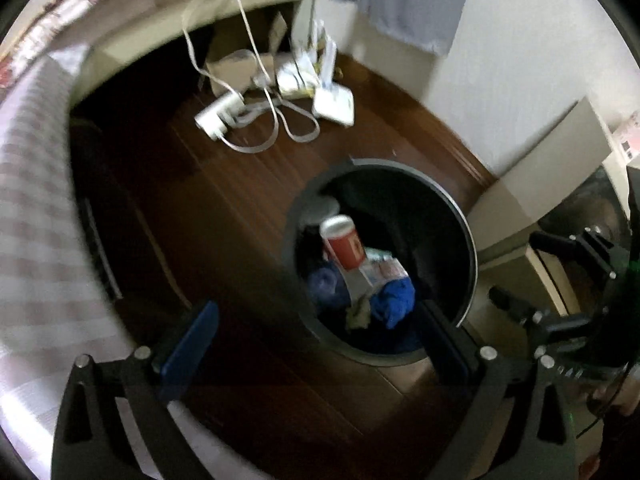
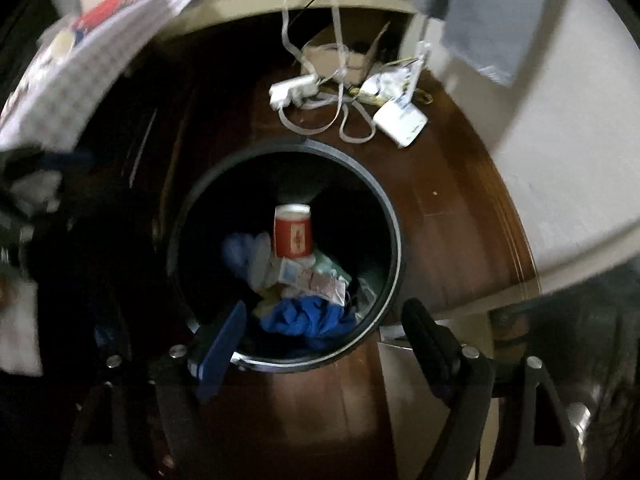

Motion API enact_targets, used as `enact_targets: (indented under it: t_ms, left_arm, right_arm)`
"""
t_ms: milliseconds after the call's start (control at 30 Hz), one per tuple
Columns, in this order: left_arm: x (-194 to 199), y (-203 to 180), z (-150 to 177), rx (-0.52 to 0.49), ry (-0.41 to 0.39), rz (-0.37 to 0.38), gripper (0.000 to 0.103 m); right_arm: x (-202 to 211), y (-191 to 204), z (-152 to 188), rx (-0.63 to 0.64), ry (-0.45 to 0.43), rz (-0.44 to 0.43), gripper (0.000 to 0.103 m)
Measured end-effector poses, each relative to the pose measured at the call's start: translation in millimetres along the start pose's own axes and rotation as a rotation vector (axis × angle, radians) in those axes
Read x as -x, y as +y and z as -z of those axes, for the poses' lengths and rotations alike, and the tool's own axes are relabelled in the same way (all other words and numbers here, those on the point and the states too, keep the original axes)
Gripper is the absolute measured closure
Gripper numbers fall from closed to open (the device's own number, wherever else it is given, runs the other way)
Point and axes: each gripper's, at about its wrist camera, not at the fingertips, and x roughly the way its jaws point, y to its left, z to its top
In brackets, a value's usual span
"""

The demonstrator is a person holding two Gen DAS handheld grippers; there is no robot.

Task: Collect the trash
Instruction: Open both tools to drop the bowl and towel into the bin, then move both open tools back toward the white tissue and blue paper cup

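A round black trash bin (image 1: 472, 240) stands on the dark wood floor, seen from above in both views; the right wrist view shows its rim (image 2: 394, 224). Inside lie a red paper cup (image 1: 344, 246) (image 2: 293, 234), blue crumpled material (image 1: 394, 304) (image 2: 304, 316) and paper wrappers (image 2: 316, 280). My left gripper (image 1: 320, 336) is open and empty, above the bin's near-left rim. My right gripper (image 2: 324, 332) is open and empty, over the bin's near edge. The right gripper also shows at the right of the left wrist view (image 1: 516, 272).
A white power strip (image 1: 218, 114) (image 2: 292, 90), white cables, a white router (image 1: 334, 104) (image 2: 400, 122) and a cardboard box (image 2: 340, 54) lie on the floor behind the bin. A checked cloth (image 1: 32, 200) hangs at the left. A beige cabinet (image 1: 552, 168) stands right of the bin.
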Motion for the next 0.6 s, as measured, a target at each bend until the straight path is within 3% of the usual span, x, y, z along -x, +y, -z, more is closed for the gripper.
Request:
enact_targets:
  t_ms: [200,533,600]
  left_arm:
    - [31,34,0,0.035,-0.108,-0.038,0.004]
    - [54,58,3,0.084,-0.179,-0.058,0.004]
    - [61,62,5,0.090,-0.191,-0.065,0.004]
  right_arm:
    - [38,21,-21,-0.064,-0.090,-0.028,0.020]
    - [51,60,-49,-0.014,-0.125,-0.023,0.018]
    - [52,62,-50,-0.024,-0.128,-0.022,0.006]
